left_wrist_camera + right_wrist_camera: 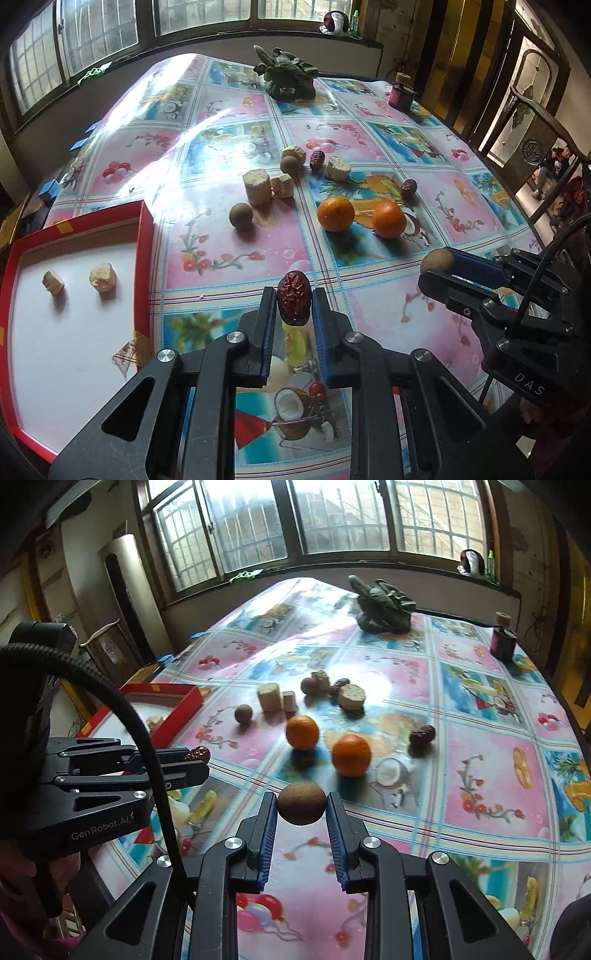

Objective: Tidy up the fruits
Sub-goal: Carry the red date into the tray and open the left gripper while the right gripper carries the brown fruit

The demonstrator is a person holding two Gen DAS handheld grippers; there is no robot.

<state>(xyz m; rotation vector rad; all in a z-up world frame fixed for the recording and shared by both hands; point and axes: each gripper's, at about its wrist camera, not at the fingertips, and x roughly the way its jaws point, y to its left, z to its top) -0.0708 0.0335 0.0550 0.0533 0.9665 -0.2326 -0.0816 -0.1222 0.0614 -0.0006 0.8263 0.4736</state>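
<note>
My left gripper is shut on a wrinkled red date, held above the patterned tablecloth. My right gripper is shut on a round brown longan; that longan also shows at the right of the left wrist view. A red tray with a white floor lies at the left and holds two pale chunks. Two oranges, two more dates, two longans and several pale cut pieces lie mid-table.
A leafy green vegetable sits at the table's far end. A small dark jar stands at the far right corner. A carved wooden chair is beside the table's right edge. Windows line the far wall.
</note>
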